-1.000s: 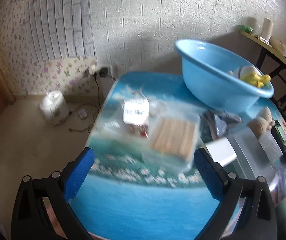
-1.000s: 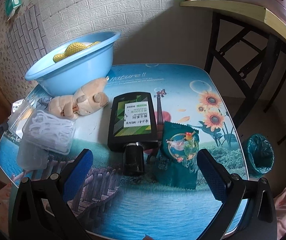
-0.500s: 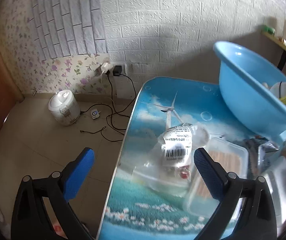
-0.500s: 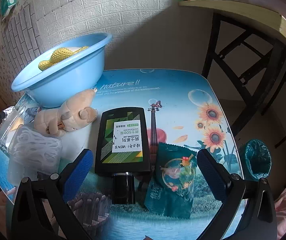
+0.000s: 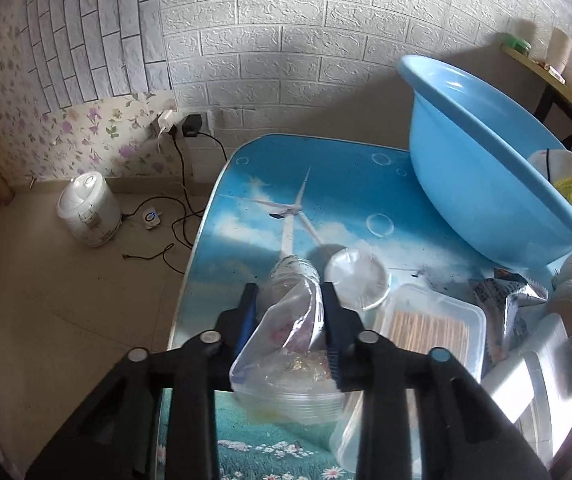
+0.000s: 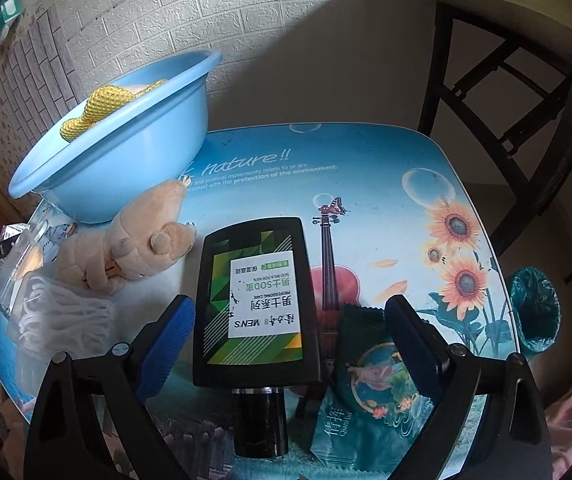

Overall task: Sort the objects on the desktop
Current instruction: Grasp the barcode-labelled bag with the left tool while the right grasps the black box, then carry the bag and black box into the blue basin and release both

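Observation:
My left gripper (image 5: 289, 296) is shut on a clear plastic bag of small items (image 5: 292, 320) above the table's left edge. A clear box of wooden sticks (image 5: 430, 330) and a white lid (image 5: 358, 278) lie right of it. My right gripper (image 6: 288, 320) is open, its fingers either side of a black men's lotion bottle (image 6: 255, 308) lying on the table. A green snack packet (image 6: 366, 388) lies under the right finger. The blue basin (image 6: 117, 148) holds a yellow net item (image 6: 101, 110); it also shows in the left wrist view (image 5: 482, 168).
A plush toy (image 6: 133, 240) lies against the basin, with a clear box of white cord (image 6: 57, 320) beside it. A grey snack packet (image 5: 506, 300) sits below the basin. A rice cooker (image 5: 87, 210) and cables are on the floor; a bin (image 6: 534, 308) stands right of the table.
My left gripper has closed on the clear bag, which lay on the table before. My right gripper has moved down and forward, now straddling the black bottle.

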Demonstrator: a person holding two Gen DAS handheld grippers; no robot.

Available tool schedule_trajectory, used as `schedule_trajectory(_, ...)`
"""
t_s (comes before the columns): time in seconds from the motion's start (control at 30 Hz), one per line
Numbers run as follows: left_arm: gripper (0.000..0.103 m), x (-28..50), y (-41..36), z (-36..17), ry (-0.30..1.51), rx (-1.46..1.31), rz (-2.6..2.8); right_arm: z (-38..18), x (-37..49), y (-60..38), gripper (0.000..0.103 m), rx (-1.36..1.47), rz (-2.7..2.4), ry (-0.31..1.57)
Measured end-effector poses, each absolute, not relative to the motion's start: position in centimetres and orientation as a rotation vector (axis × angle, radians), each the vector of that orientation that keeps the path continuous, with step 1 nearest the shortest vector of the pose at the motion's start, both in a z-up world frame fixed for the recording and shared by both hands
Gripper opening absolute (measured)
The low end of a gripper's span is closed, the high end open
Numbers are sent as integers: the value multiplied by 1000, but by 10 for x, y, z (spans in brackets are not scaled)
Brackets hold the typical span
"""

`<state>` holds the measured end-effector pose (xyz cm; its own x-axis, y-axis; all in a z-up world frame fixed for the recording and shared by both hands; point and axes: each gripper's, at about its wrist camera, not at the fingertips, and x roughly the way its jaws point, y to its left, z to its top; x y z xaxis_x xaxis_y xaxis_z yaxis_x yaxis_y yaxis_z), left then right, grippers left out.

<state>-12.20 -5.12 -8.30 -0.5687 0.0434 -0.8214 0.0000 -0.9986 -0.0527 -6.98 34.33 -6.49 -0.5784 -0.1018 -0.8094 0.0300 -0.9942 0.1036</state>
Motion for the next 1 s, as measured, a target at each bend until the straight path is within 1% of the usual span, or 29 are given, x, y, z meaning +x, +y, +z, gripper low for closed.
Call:
schedule_trajectory(0.07, 22, -117, -50, -81, -61, -1444, 2774, -65, -70, 341, 82, 1403, -2713, -115)
schedule_trajectory(0.1, 21, -115, -50, -80, -57, -1440, 2782, -66, -70, 340, 80, 1404, -2704, -115)
schedule_trajectory(0.13, 21, -112, -51, -78, -62, -1435, 2790, -67, -69, 338, 74, 1398, -2694, -114)
schedule_trajectory(0.17, 21, -107, -55, -75, -84, -1429, 2800, -67, -68, 336, 63, 1388, -2681, -117)
schedule_trajectory(0.2, 21, -104, -57, -73, -97, -1428, 2806, -67, -67, 334, 57, 1383, -2661, -126)
schedule_trajectory(0.3, 21, -90, -62, -71, -125, -1439, 2824, -66, -64, 331, 57, 1390, -2659, -97)
schedule_trajectory(0.67, 21, -42, -58, -80, -221, -1473, 2811, -63, -35, 340, 57, 1407, -2636, -117)
schedule_trajectory(0.8, 21, -33, -51, -80, -182, -1464, 2809, -62, -27, 341, 57, 1403, -2632, -109)
schedule_trajectory(1.0, 22, -35, -51, -82, -194, -1458, 2805, -62, -26, 345, 57, 1388, -2627, -145)
